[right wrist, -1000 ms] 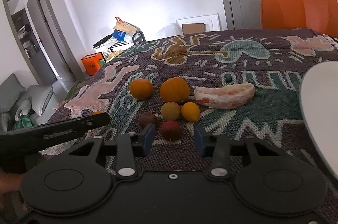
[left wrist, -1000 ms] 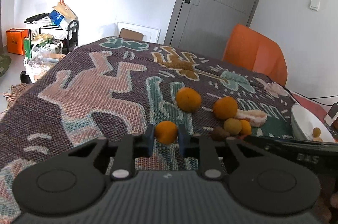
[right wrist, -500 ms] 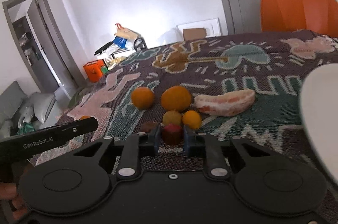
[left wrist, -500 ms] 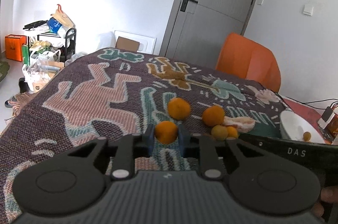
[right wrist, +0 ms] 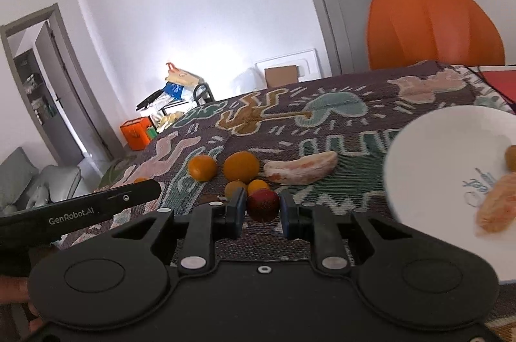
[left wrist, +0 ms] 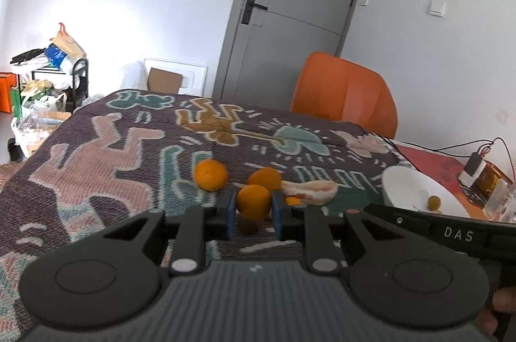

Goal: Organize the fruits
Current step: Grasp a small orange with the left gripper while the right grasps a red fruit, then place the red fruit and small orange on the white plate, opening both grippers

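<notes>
My left gripper (left wrist: 252, 211) is shut on a small orange (left wrist: 253, 201), lifted off the patterned cloth. My right gripper (right wrist: 262, 208) is shut on a dark red plum (right wrist: 262, 204), also raised above the cloth. On the cloth lie two oranges (right wrist: 202, 168) (right wrist: 241, 167), two small yellow fruits (right wrist: 234, 188) (right wrist: 257, 185) and a peeled pomelo segment (right wrist: 301, 167). A brown fruit (left wrist: 247, 226) lies below the left gripper's fingers. To the right stands a white plate (right wrist: 429, 155) with a peeled segment (right wrist: 498, 201) and a small yellow fruit (right wrist: 511, 153) on it.
An orange chair (right wrist: 433, 29) stands behind the table's far edge. A red mat with a cabled device (left wrist: 475, 166) lies beyond the plate. The left gripper's side bar (right wrist: 80, 208) crosses the right wrist view at the left. A grey door (left wrist: 296, 10) and a cluttered rack (left wrist: 48, 74) are behind.
My right gripper has closed on the red plum and lifted it toward the plate. My left gripper, still holding its orange, has risen and moved right over the fruit pile.
</notes>
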Demonstrator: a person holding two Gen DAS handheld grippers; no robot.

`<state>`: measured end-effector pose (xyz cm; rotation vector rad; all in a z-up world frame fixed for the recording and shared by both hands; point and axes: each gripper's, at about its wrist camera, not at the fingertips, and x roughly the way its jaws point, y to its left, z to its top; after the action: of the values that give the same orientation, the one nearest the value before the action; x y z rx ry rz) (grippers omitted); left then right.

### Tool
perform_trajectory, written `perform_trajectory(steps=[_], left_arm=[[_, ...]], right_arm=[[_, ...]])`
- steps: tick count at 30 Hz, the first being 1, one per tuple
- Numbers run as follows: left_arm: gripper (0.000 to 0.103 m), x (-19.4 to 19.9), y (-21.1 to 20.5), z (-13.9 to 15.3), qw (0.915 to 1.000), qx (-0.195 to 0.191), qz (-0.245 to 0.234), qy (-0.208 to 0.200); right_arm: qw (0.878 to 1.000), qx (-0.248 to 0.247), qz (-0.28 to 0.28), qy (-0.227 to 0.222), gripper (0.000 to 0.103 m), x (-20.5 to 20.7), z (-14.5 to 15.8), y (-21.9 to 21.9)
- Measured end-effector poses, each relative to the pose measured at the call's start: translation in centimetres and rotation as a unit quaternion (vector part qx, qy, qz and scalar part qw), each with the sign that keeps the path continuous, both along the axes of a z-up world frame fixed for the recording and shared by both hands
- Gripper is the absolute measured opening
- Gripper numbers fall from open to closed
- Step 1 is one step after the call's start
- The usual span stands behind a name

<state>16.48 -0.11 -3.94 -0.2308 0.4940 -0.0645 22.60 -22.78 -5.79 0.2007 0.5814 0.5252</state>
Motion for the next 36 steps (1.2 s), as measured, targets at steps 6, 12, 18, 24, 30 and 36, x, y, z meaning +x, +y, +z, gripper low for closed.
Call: perform_trajectory(steps=[6,12,18,24,30,36], left_arm=[[0.022,-0.1,-1.9,0.6,0.9998,0.004,-0.017,-0.006],[0.022,0.1,-3.8,0.9,0.9994,0.005,-0.032,-0.010],[0.022,0.5,-5.8,0.8,0.9988,0.011,-0.047,-0.008],[0.022,0.7,-7.2,0.7,0.9981,0.016,-0.059,-0.005],[0.022,1.1,-8.0,0.6,0.9976,0.019,-0.067,-0.002],[0.022,1.5,-8.9,0.4,0.9968,0.022,-0.076,0.001]], right_arm=[[1.000,0.010,-0.024,-0.005,0.021,-0.6,0.3,-2.1],[0.999,0.010,-0.047,-0.011,0.021,-1.1,0.2,-4.4],[0.997,0.015,-0.069,-0.008,0.021,-1.2,-0.3,-6.8],[0.996,0.012,-0.088,-0.007,0.021,-1.1,-0.9,-8.3],[0.994,0.016,-0.104,-0.001,0.023,-0.7,-1.4,-9.5],[0.994,0.019,-0.105,-0.002,0.029,-1.0,-1.7,-10.3]])
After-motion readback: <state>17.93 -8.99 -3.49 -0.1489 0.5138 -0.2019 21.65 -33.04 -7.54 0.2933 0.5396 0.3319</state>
